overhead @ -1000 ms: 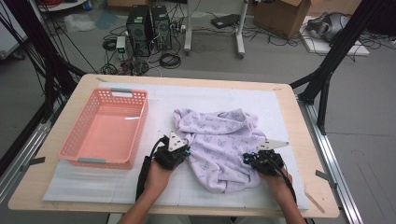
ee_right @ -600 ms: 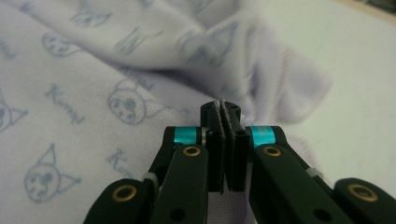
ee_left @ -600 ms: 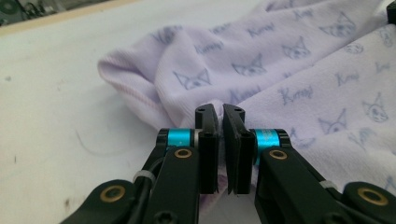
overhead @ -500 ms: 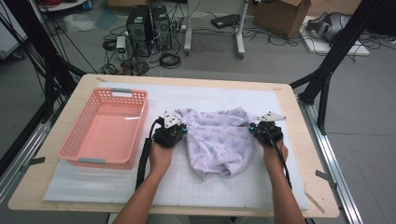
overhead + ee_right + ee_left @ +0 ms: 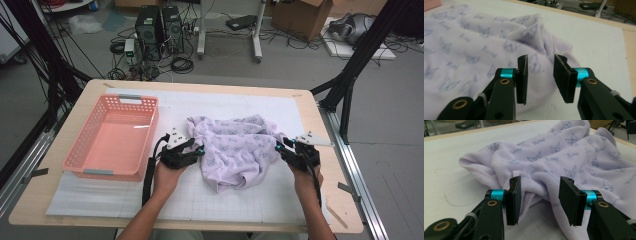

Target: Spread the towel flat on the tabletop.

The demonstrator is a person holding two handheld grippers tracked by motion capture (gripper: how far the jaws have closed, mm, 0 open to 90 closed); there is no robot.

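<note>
The left gripper (image 5: 540, 200) and the right gripper (image 5: 540, 77) have just been opening their jaws. Both stand apart at the lilac cloth (image 5: 235, 150), not pressing it.

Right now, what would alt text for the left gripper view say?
Two black tongs stand open just in front of a crumpled lilac cloth printed with small cartoon faces, a fold of it between them, unpinched. The cloth lies on a white mat.

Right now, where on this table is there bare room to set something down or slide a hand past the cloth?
Free: the white mat strip between the lavender cloth and the far edge, the near mat between the forearms, and the pink basket. Crowded: beside the cloth, where the left claw and right claw sit close.
</note>
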